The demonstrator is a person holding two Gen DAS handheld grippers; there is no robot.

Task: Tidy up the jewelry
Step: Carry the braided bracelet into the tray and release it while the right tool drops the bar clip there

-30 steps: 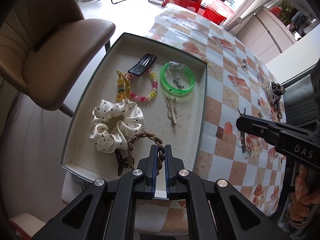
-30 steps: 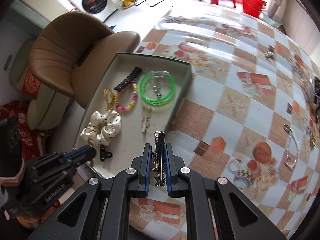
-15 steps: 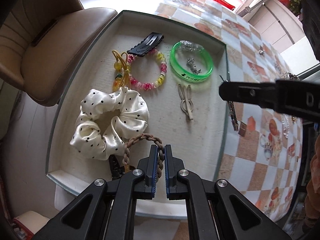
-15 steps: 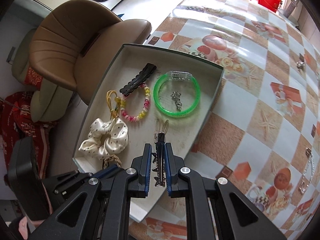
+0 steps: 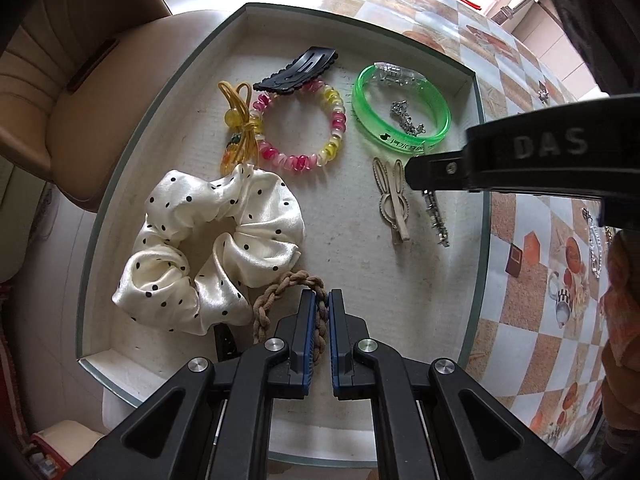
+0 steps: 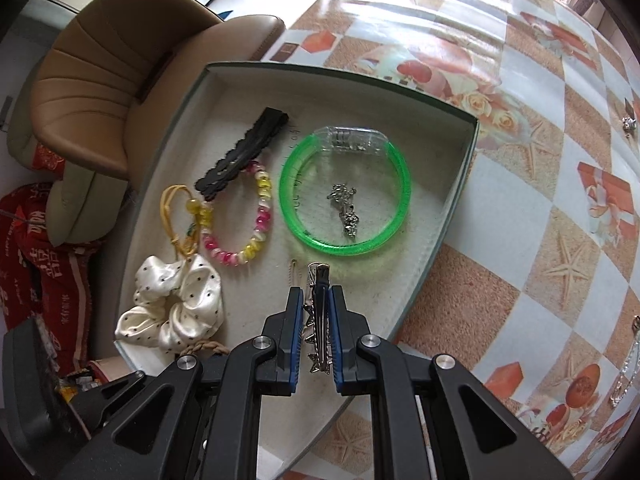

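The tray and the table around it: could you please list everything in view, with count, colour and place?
tray: one, grey-green rim, on table
table: one, orange-white checked cloth
scrunchie: one, cream, dotted, tray's near left
braided hair tie: one, brown, in left gripper
bead bracelet: one, pink-yellow, tray centre
bangle: one, green, far right
black clip: one, far centre
rabbit clip: one, beige, beside silver clip
silver clip: one, in right gripper
chair: one, tan, beside table
left gripper: shut
right gripper: shut

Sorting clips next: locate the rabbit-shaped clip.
In the left wrist view, the rabbit-shaped clip lies in the tray, below the green bangle, beside the right gripper.
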